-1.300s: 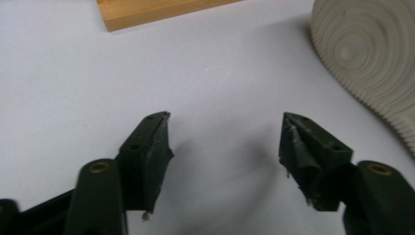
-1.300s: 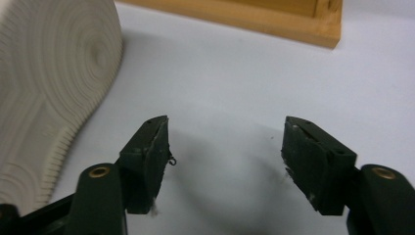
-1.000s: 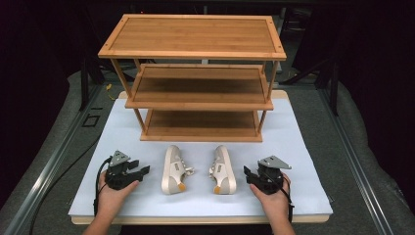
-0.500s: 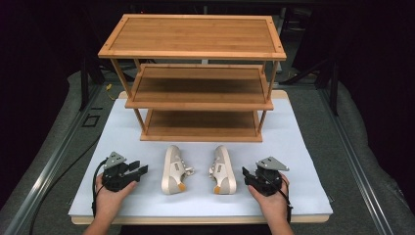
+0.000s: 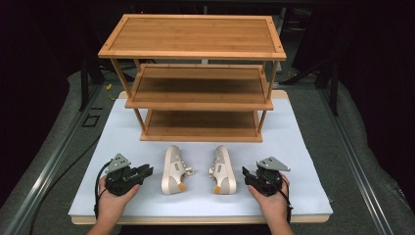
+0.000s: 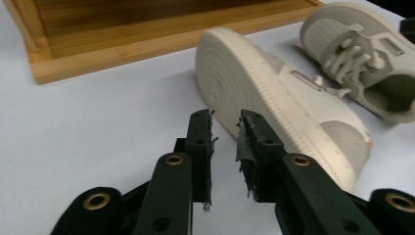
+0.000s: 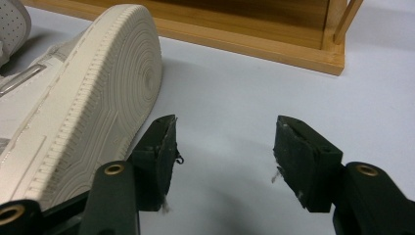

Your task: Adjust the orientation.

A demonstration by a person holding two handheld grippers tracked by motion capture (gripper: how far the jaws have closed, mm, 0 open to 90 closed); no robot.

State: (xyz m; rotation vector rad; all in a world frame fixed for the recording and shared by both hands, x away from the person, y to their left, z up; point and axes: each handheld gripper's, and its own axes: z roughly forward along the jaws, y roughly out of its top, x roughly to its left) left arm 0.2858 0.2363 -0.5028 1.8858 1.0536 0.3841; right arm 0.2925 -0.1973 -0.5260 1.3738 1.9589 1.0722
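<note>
My left tool (image 5: 147, 171) has just been narrowing, nothing between; right tool (image 5: 246, 174) spread, empty; left shoe (image 5: 172, 170) and right shoe (image 5: 223, 169) lie near-centre on counter (image 5: 303, 161); approach step; next: grab shoes, lift to shelf (image 5: 200, 125).

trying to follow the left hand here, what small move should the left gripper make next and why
Probably reopen the jaws, then ease toward the left shoe. The left gripper has just been closing with nothing between its jaws, leaving a gap too narrow for the shoe, which lies on its side just ahead, untouched. The rack shelves stand bare.
</note>
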